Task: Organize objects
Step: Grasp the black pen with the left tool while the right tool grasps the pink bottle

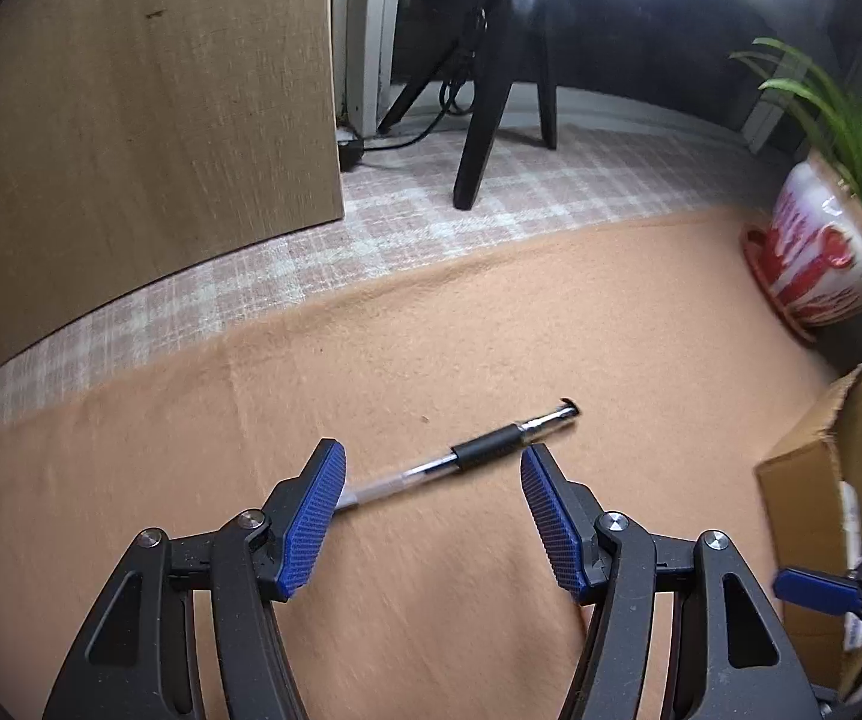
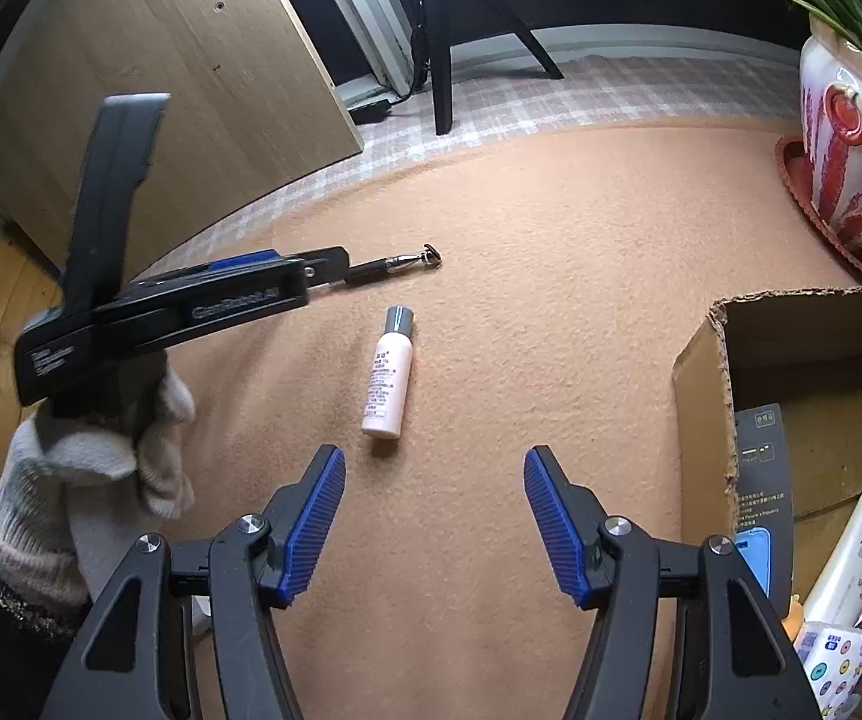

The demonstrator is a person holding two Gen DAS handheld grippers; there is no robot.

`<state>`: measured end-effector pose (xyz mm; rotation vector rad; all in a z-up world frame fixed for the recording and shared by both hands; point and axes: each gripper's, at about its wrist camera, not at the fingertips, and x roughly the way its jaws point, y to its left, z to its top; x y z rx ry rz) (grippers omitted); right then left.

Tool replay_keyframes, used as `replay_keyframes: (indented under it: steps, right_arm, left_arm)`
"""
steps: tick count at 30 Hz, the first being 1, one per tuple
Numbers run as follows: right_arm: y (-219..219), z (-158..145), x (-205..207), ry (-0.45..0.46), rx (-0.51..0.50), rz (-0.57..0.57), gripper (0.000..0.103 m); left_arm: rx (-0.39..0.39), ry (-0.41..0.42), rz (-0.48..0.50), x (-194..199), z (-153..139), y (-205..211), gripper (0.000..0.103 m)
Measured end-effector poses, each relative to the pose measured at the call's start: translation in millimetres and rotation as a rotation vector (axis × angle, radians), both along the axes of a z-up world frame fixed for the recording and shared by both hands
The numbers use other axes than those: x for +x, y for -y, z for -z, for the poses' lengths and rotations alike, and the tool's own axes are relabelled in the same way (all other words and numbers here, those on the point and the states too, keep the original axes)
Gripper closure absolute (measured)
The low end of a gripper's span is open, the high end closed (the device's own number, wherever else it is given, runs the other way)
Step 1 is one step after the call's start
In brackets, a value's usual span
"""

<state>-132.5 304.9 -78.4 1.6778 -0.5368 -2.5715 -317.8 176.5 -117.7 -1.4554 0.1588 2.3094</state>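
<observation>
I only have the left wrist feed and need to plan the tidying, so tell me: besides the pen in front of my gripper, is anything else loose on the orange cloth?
Observer: Yes, a small pink bottle lies on its side, between the pen and the right gripper.
Operator: Is the right gripper holding anything?
Observer: No, it is open and empty.
Operator: The cardboard box, is it empty?
Observer: No. The cardboard box already holds a white tube and a dark flat package.
</observation>
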Motion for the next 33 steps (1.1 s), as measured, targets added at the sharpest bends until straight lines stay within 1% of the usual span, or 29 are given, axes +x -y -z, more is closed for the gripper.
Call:
replay_keyframes:
  steps: [3,6,10,12,13,17,24,30,33]
  right_arm:
    - [-1,1,-3,0.000,0.003,-0.001,0.045]
    - [-1,3,-7,0.003,0.005,-0.001,0.045]
    - [0,5,-13,0.005,0.011,-0.006,0.045]
    - [1,7,-17,0.007,0.012,-0.009,0.047]
    - [2,9,-19,0.009,0.014,-0.011,0.048]
    - [5,15,-25,0.019,0.023,-0.016,0.050]
    - [14,23,-35,0.026,0.049,-0.060,0.054]
    - [24,28,-46,0.031,0.080,-0.089,0.059]
    - [31,32,-50,0.043,0.093,-0.108,0.064]
  left_arm:
    - [-0.016,0.023,0.023,-4,9,-5,0.040]
    - [-0.047,0.037,0.045,-5,17,-9,0.054]
    - [-0.052,0.040,0.070,-3,21,-11,0.063]
    - [-0.073,0.034,0.076,-1,22,-11,0.070]
    - [-0.089,0.026,0.081,1,22,-11,0.076]
    - [-0.081,0.040,0.064,5,23,-2,0.084]
    - [-0.060,0.061,0.027,32,23,26,0.090]
    - [-0.009,0.107,-0.052,48,25,63,0.092]
    - [0.020,0.124,-0.097,56,25,81,0.092]
